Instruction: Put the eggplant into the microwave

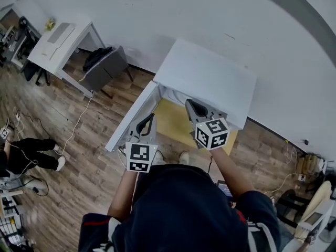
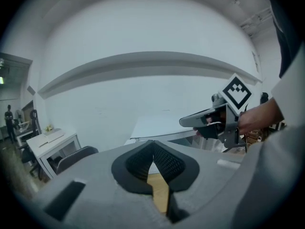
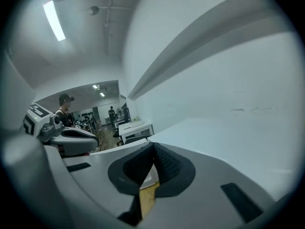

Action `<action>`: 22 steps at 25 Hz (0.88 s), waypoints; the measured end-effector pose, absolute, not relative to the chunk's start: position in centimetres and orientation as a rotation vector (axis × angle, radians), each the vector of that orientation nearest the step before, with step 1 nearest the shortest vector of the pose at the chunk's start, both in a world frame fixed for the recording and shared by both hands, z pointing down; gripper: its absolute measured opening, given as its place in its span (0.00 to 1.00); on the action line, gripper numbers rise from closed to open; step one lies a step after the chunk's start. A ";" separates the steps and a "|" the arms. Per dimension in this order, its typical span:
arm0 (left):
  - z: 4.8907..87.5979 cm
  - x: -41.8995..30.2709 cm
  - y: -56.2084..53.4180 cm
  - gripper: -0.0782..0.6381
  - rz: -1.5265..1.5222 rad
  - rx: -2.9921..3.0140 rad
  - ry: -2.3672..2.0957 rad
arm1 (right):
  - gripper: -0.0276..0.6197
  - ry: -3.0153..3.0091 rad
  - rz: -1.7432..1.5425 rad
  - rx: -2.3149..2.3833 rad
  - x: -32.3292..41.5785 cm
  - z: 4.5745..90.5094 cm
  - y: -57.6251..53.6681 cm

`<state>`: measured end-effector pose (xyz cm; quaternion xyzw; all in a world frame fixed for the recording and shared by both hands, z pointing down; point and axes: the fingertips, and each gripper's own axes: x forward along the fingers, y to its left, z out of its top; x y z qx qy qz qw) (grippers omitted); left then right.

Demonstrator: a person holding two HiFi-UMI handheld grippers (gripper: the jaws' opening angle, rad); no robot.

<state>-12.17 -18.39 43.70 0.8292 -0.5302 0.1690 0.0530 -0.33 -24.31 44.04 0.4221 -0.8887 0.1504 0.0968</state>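
Note:
No eggplant and no microwave show in any view. A person holds both grippers in the air in front of a bare white table (image 1: pixel 210 77). My left gripper (image 1: pixel 151 117) is shut, its dark pads meeting at the tip (image 2: pixel 153 142) with nothing between them. My right gripper (image 1: pixel 190 104) is also shut and empty, its pads closing to a point (image 3: pixel 153 145). The two grippers hang side by side, a short gap apart. The right one appears in the left gripper view (image 2: pixel 188 121), and the left one in the right gripper view (image 3: pixel 71 140).
A yellow mat (image 1: pixel 173 122) lies under the table's near edge. A second white desk (image 1: pixel 58 41) and a dark chair (image 1: pixel 102 64) stand at the left on the wooden floor. Cables (image 1: pixel 73 130) trail across the floor. People stand far off in the room (image 3: pixel 64 106).

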 end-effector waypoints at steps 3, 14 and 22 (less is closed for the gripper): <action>42.6 -12.3 -18.6 0.13 0.492 2.534 -1.642 | 0.06 -2.665 0.389 1.242 0.0 41.7 -23.7; 39.2 -12.9 -18.9 0.13 0.428 2.577 -1.714 | 0.06 -2.772 0.181 1.316 0.6 35.2 -21.9; 37.8 -13.2 -19.3 0.13 0.406 2.581 -1.745 | 0.06 -2.793 0.169 1.383 1.5 34.4 -22.2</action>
